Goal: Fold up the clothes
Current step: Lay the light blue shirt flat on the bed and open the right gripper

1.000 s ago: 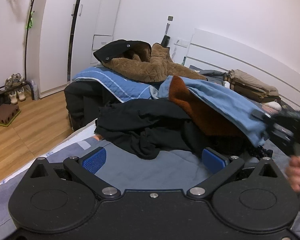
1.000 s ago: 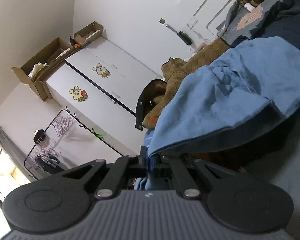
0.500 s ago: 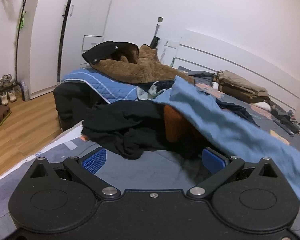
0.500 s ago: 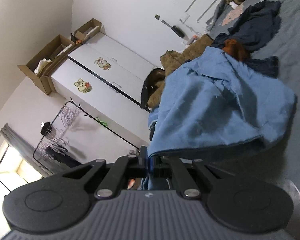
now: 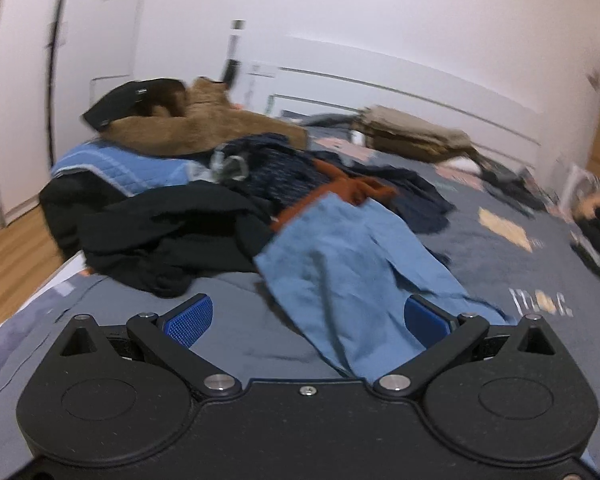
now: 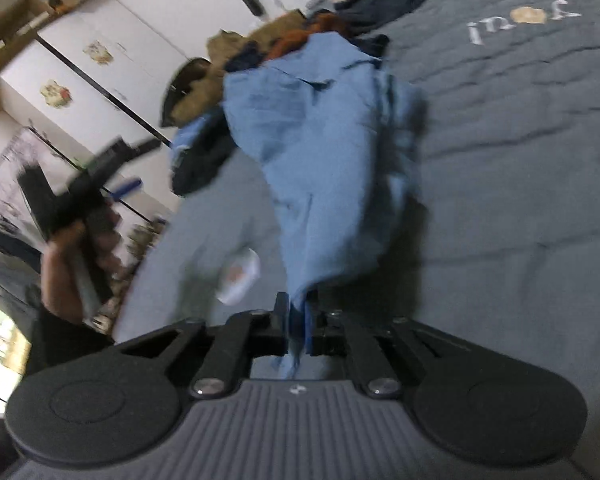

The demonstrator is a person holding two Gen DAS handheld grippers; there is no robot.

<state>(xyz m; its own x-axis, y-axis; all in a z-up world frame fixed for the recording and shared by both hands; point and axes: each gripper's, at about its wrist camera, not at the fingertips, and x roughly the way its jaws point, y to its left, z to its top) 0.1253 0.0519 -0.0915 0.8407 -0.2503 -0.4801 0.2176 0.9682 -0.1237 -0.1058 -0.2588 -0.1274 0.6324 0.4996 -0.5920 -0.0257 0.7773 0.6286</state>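
One light blue garment (image 6: 324, 152) lies stretched across the grey bedspread (image 6: 520, 168), long axis running from my right gripper (image 6: 298, 322) away to the clothes pile (image 5: 188, 200), far end at the pile. My right jaws have just been opening slightly, with the near hem between them. My left gripper (image 5: 306, 316) stands wide, empty, above the garment's near part.
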